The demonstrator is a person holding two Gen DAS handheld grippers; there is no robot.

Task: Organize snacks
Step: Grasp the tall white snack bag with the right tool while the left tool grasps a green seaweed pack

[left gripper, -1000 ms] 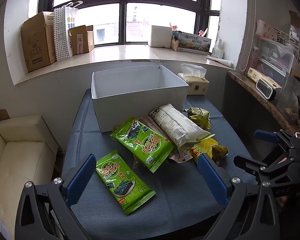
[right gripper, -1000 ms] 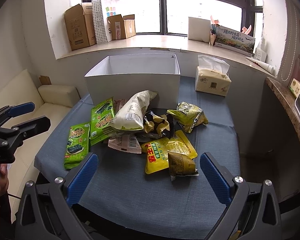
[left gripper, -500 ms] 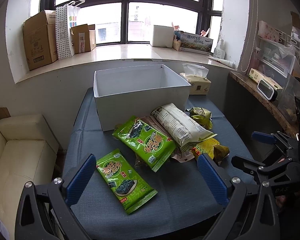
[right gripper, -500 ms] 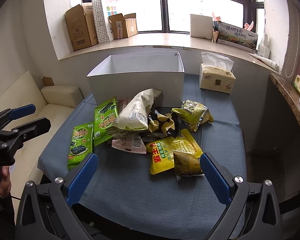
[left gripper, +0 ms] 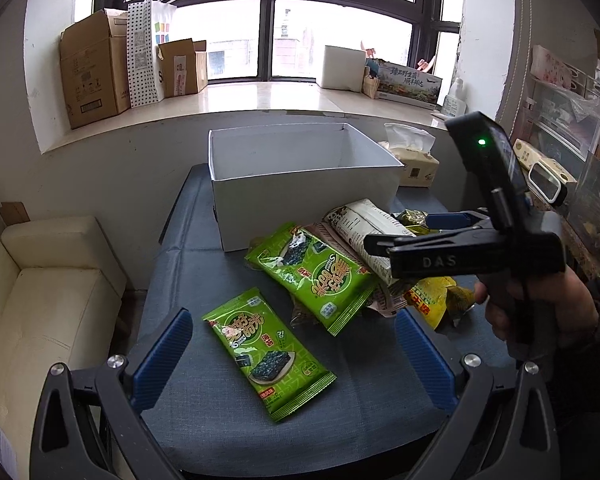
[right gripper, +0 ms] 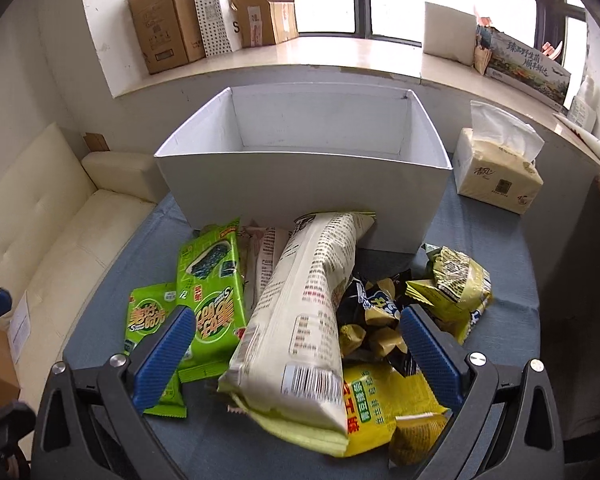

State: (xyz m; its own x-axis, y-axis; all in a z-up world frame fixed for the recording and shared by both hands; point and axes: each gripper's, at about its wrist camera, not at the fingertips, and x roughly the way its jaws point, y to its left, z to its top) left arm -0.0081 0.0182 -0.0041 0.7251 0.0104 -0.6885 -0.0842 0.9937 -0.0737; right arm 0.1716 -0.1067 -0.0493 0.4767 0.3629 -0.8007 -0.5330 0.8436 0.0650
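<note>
A white open box (left gripper: 300,184) (right gripper: 300,176) stands at the back of the blue-grey table. In front of it lies a pile of snack packs. A green seaweed pack (left gripper: 266,350) lies alone between my open left gripper's (left gripper: 294,360) fingers. A second green pack (left gripper: 316,276) (right gripper: 212,300) lies by the pile. My right gripper (right gripper: 296,356) is open low over the pile, around a long white snack bag (right gripper: 306,312), with yellow packs (right gripper: 380,404) and an olive pack (right gripper: 452,288) beside it. The right gripper also shows in the left wrist view (left gripper: 420,240).
A tissue box (right gripper: 496,176) stands right of the white box. A cream sofa (left gripper: 40,312) is left of the table. Cardboard boxes (left gripper: 96,68) and a paper bag sit on the window sill. Shelves with clutter are at the right (left gripper: 560,120).
My right gripper has moved forward and down over the pile, now straddling the long white bag. My left gripper has edged closer to the lone green pack.
</note>
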